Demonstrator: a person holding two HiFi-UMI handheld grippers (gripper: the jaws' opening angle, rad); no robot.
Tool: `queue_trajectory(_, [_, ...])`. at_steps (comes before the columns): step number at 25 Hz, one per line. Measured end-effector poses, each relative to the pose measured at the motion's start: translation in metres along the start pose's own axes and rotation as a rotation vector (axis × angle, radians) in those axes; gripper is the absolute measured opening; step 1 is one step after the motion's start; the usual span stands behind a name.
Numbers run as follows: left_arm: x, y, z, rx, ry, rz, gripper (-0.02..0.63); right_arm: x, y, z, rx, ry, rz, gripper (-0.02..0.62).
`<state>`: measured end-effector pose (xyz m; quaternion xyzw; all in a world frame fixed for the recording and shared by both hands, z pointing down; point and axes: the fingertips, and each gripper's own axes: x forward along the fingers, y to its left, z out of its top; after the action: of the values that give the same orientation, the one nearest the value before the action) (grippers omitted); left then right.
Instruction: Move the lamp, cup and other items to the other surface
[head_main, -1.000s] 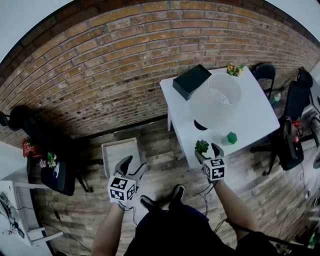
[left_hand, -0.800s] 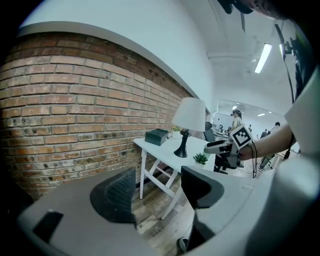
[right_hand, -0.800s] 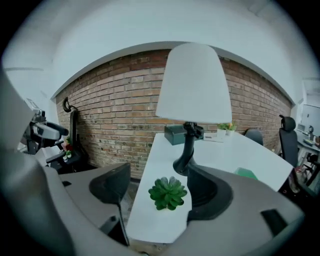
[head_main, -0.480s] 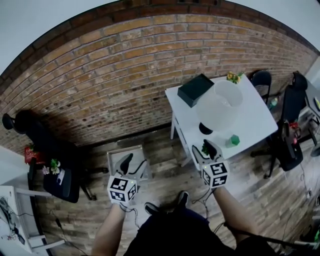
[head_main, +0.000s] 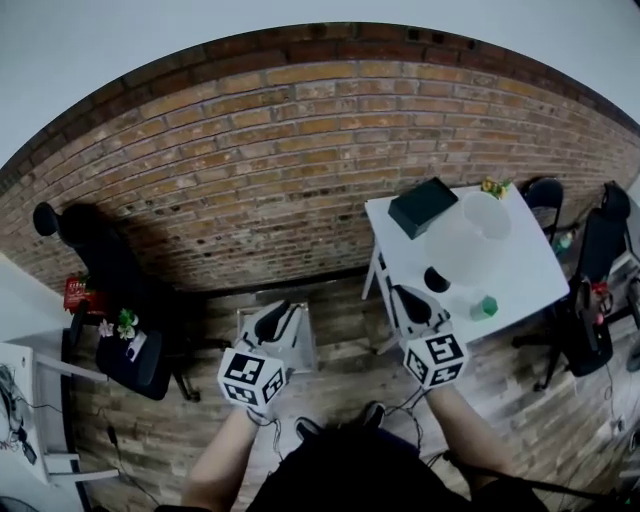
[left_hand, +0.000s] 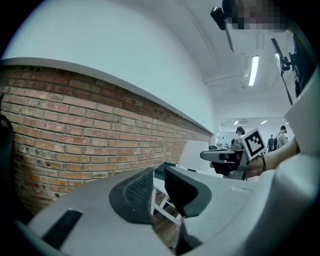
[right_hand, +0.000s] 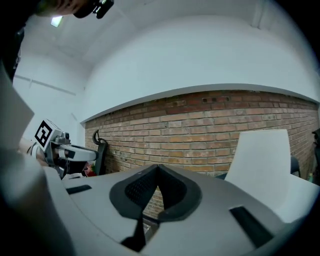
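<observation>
Lamp (head_main: 468, 233) stood on the white tabletop (head_main: 530, 268) at frame right, just beyond the empty right tongs (head_main: 412, 303), pressed together; the left tongs (head_main: 281, 320), just closing to a narrow empty gap, lay farther away.

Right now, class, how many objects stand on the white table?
4: a dark box along the wall edge, yellow flowers at the far corner, the white lamp in the middle, a green cup near the front. The right gripper may hide more.
</observation>
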<state>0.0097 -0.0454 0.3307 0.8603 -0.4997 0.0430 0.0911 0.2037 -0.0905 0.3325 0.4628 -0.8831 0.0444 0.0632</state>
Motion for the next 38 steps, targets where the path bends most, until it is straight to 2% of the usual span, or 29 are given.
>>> queue_trajectory(3, [-0.011,0.009,0.007,-0.008,-0.019,0.026,0.021,0.003,0.013,0.012,-0.013,-0.018,0.028,0.006])
queue_trajectory(6, [-0.02,0.012,0.01,-0.012,-0.031,0.032,0.006,0.003,0.023,0.02,-0.038,-0.037,0.046,0.005])
queue_trajectory(10, [-0.026,0.012,0.013,0.006,-0.036,0.035,0.006,0.002,0.031,0.025,-0.061,-0.056,0.062,0.005])
queue_trajectory(14, [-0.024,0.013,0.008,-0.012,-0.028,0.041,0.006,0.002,0.034,0.025,-0.073,-0.055,0.076,0.003])
queue_trajectory(38, [-0.011,0.005,-0.001,-0.049,-0.028,0.072,0.008,-0.002,0.017,0.027,-0.054,-0.064,0.078,0.005])
